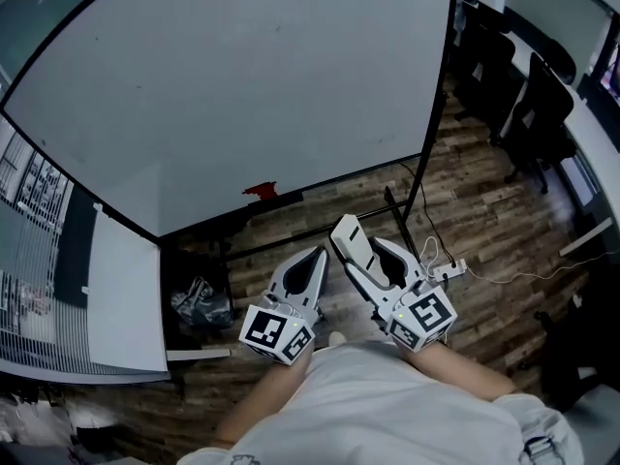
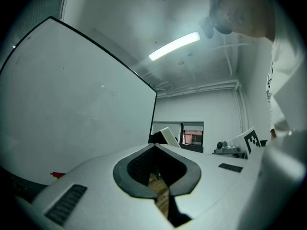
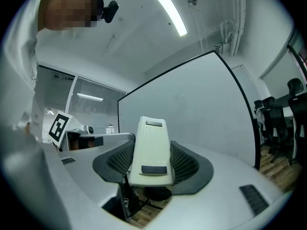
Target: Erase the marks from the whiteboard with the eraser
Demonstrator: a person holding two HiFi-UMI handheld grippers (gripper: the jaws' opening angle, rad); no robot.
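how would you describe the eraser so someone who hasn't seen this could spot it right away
Below the big whiteboard that fills the top of the head view, two grey grippers hang over the wood floor. The eraser is the cream, wedge-shaped block clamped in the right gripper; the left gripper beside it is shut on nothing.

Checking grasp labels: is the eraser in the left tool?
No, the left tool is shut, empty; the right tool grips the eraser.
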